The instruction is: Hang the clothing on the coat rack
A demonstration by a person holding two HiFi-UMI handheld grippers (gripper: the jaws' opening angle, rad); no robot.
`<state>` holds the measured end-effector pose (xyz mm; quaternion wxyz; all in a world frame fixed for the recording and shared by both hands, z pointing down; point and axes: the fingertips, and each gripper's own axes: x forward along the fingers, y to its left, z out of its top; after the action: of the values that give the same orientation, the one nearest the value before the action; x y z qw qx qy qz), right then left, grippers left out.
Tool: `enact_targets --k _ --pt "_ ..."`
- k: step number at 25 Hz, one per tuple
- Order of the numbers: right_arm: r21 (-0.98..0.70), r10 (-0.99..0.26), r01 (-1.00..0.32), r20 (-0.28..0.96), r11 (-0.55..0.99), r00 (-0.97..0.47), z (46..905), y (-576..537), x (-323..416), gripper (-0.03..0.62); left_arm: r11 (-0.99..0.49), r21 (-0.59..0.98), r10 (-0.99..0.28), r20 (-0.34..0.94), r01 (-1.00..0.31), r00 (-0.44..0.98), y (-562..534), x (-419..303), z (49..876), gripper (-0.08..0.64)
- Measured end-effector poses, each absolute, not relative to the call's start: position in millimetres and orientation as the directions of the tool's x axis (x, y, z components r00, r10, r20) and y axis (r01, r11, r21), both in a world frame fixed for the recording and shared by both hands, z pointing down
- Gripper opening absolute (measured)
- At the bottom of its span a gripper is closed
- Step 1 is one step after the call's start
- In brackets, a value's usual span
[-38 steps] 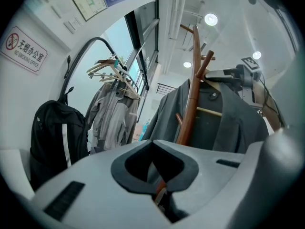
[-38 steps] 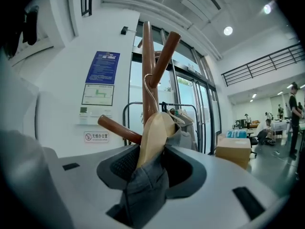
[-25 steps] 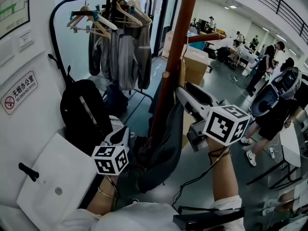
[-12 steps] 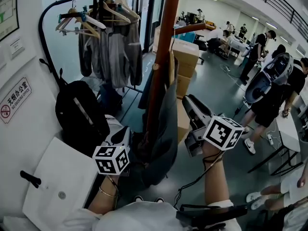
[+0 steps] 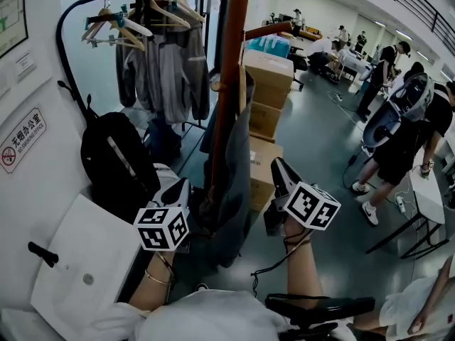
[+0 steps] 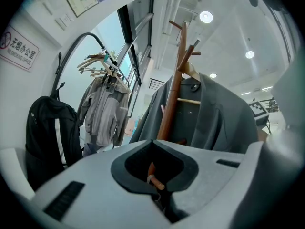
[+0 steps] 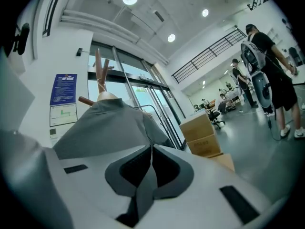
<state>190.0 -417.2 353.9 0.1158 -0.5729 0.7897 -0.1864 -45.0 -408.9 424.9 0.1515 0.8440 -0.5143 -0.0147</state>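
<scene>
A grey garment point(image 5: 234, 180) hangs on the brown wooden coat rack point(image 5: 229, 69), draped over its top peg in the right gripper view point(image 7: 107, 123). My right gripper point(image 5: 277, 168) sits low at the garment's right edge. Its jaws have just been closing, and a strip of grey fabric is pinched in the seam of the right gripper point(image 7: 148, 178). My left gripper point(image 5: 183, 187) is at the garment's lower left. In its own view the left gripper point(image 6: 155, 178) is closed with a dark fold in the seam. The rack's pole point(image 6: 169, 109) shows beyond.
A black rail with hangers and grey jackets point(image 5: 162, 62) stands behind the rack. A black backpack point(image 5: 117, 158) leans on the left wall above a white panel point(image 5: 85, 268). Cardboard boxes point(image 5: 266, 91) are stacked right of the pole. People point(image 5: 405, 133) stand at far right.
My right gripper has dropped from beside the rack's upper pole to the garment's lower right edge and has shut. The left gripper has stayed about where it was.
</scene>
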Motion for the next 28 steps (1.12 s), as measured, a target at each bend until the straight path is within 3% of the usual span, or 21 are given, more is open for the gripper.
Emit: enact_targets --k 5,10,21,28 --pt "-0.445 -0.938 -0.859 0.103 0.254 -0.331 390 -413 204 0.026 -0.369 0.284 -0.895 0.148 -0.885 0.421 -399 -34 430 0.008" --pt "-0.36 -0.919 -0.893 0.179 0.272 -0.352 417 -405 212 0.025 -0.323 0.289 -0.907 0.177 -0.901 0.382 -385 -17 441 0.008" --pt "-0.229 -0.9 -0.908 0.183 0.351 -0.395 410 -410 203 0.023 -0.168 0.311 -0.955 0.182 -0.935 0.233 -368 -42 445 0.008" --pt "-0.226 -0.904 -0.91 0.177 0.348 -0.39 409 -414 204 0.023 -0.164 0.306 -0.96 0.17 -0.938 0.223 -370 -45 441 0.008"
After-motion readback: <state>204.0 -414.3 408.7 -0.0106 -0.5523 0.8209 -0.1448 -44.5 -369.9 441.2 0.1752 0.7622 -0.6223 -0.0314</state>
